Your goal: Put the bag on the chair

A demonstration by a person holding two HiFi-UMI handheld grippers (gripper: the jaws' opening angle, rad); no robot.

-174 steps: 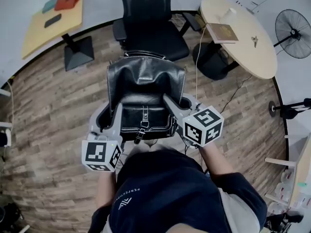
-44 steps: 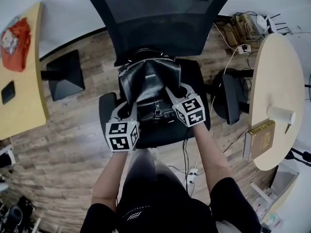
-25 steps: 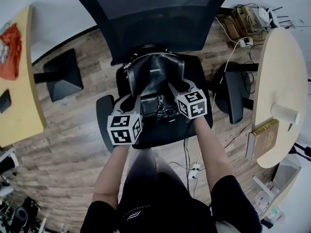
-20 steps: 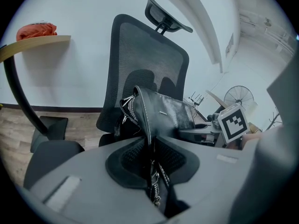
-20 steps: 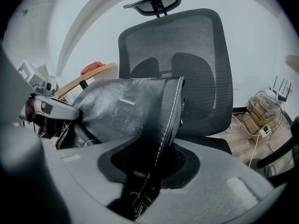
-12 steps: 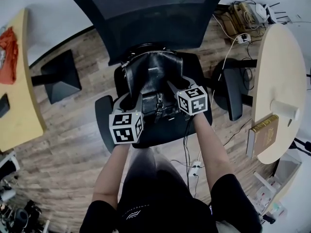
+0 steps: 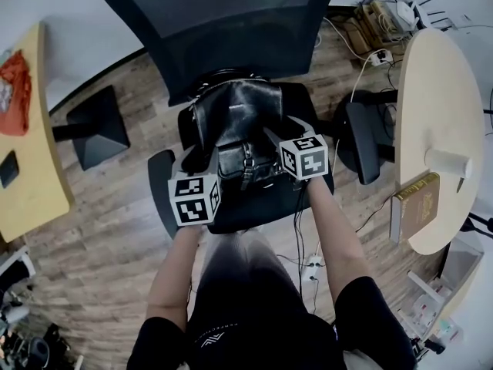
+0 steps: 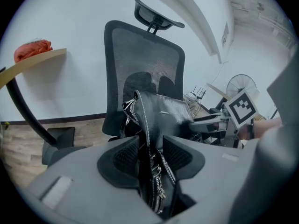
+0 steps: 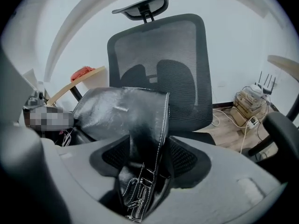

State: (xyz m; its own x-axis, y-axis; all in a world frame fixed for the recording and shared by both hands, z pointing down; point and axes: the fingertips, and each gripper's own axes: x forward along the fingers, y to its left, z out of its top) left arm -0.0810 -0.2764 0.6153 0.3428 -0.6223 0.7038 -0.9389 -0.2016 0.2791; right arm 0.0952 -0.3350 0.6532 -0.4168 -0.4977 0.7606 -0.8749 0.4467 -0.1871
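A black leather bag (image 7: 235, 122) stands upright on the seat of the black mesh office chair (image 7: 223, 29), its back towards the backrest. My left gripper (image 7: 199, 160) is at the bag's left side and my right gripper (image 7: 281, 132) at its right side. In the left gripper view the bag's zipped side edge (image 8: 159, 120) runs between the opening jaws of the left gripper (image 8: 152, 155), with a little slack beside the pads. In the right gripper view a leather fold (image 9: 121, 115) lies between the opening jaws of the right gripper (image 9: 145, 157).
A yellow table (image 7: 23, 168) with a red object (image 7: 11, 91) is at the left, its black base (image 7: 96, 126) on the wood floor. At the right, a round table (image 7: 435, 106) holds a book (image 7: 416, 206) and a white cup (image 7: 447, 163). Cables (image 7: 370, 45) lie behind it.
The bag has settled onto the seat and stays there. Both grippers' jaws have spread apart at its sides; the hands have barely shifted.
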